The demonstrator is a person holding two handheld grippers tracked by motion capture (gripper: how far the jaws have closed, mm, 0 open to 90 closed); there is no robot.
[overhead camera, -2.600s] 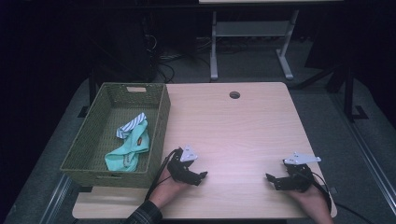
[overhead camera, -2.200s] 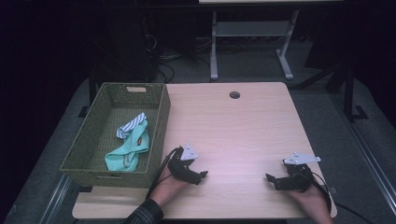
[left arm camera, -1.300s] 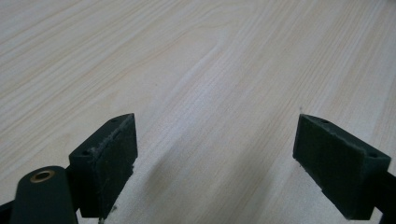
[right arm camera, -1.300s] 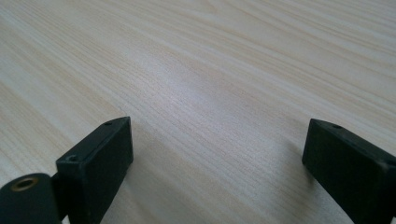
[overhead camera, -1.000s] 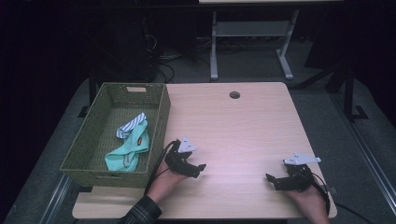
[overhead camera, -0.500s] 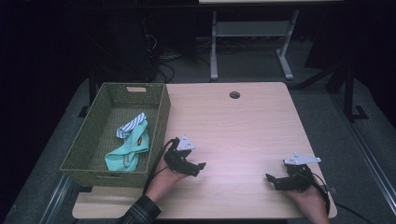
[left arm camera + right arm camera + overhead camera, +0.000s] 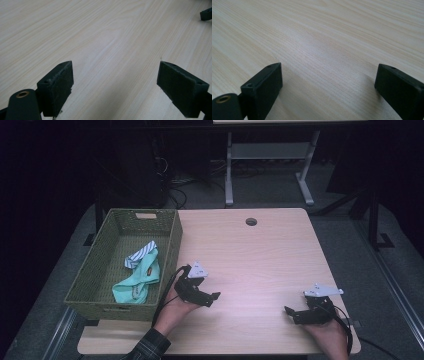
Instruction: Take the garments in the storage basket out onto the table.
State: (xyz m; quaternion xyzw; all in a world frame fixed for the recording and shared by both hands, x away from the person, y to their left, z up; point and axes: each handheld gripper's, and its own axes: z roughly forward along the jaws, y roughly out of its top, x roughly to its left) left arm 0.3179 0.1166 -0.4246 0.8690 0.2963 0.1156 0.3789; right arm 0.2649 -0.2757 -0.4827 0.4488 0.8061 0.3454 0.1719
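A green woven basket [image 7: 168, 232] stands at the table's left side and holds a mint-green cloth [image 7: 140, 282] and a striped cloth [image 7: 141, 254]. My left gripper [image 7: 212, 297] hovers just right of the basket, jaws pointing right, open with nothing between them [image 7: 115, 82]. My right gripper [image 7: 291, 314] rests low near the table's front right, jaws pointing left, open and empty [image 7: 328, 85]. The tip of the right gripper's jaw shows at the far upper right of the left gripper view.
The light wooden table [image 7: 260, 255] has a round cable hole [image 7: 251, 221] near its far edge. A white desk frame [image 7: 265, 155] stands on the dark floor beyond. The basket overhangs the table's left edge.
My left gripper has lifted and shifted slightly up and away from the front edge, toward the basket's right wall. The right gripper has stayed in place.
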